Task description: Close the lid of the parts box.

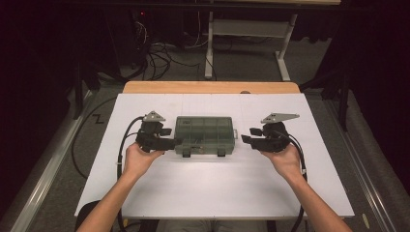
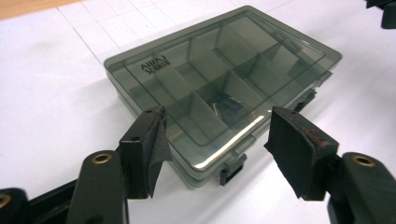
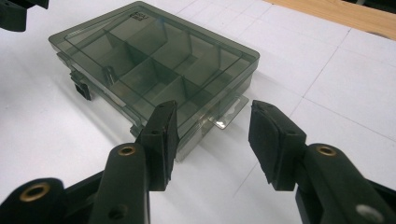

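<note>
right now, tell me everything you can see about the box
The box is a flat, smoky-green see-through plastic organiser with a closed lid, lying flat near the middle of the white table. Dividers split it into compartments; one holds a few small metal parts, the others look empty. Two dark latches sit on its front edge, a clear tab sticks out at its right end, and lettering is moulded into the lid. The left gripper straddles its near corner with jaws open, pads not pressing.

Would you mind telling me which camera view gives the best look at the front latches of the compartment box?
The left gripper view: the latches face its camera, close and sharp on the compartment box. The high view shows them as small dark tabs; the right gripper view catches one far off at the box's edge.
</note>
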Tool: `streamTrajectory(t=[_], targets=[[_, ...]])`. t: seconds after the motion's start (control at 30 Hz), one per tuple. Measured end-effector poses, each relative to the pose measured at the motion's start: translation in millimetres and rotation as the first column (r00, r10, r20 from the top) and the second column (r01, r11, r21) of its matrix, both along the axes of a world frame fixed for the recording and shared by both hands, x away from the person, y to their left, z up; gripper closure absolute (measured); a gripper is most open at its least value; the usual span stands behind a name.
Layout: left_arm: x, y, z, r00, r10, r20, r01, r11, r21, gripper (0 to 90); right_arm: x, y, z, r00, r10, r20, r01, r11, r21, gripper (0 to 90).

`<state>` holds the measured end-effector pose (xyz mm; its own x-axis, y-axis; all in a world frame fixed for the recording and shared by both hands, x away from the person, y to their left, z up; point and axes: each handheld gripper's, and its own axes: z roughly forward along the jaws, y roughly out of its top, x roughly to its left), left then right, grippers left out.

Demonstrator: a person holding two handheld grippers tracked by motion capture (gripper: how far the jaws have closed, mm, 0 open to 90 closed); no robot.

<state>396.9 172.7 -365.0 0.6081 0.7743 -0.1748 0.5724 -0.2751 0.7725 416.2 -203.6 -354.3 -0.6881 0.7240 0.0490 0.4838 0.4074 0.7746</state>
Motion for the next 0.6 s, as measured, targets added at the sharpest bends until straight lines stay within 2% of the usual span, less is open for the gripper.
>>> streamTrajectory(t=[0.37,0.6], targets=[[-9.5,3.4,2.8,0.9996,0.009,0.025,-0.009,1.0000,-0.004,35.2,-9.4,-10.0,0.4,0.9997,-0.010,0.024,0.010,1.000,0.023,51.6],[-19.4,2.6,1.7,0.9959,0.011,0.089,-0.011,0.9999,-0.001,35.3,-17.7,-14.5,1.5,0.9981,-0.009,0.061,0.007,0.999,0.038,50.5]])
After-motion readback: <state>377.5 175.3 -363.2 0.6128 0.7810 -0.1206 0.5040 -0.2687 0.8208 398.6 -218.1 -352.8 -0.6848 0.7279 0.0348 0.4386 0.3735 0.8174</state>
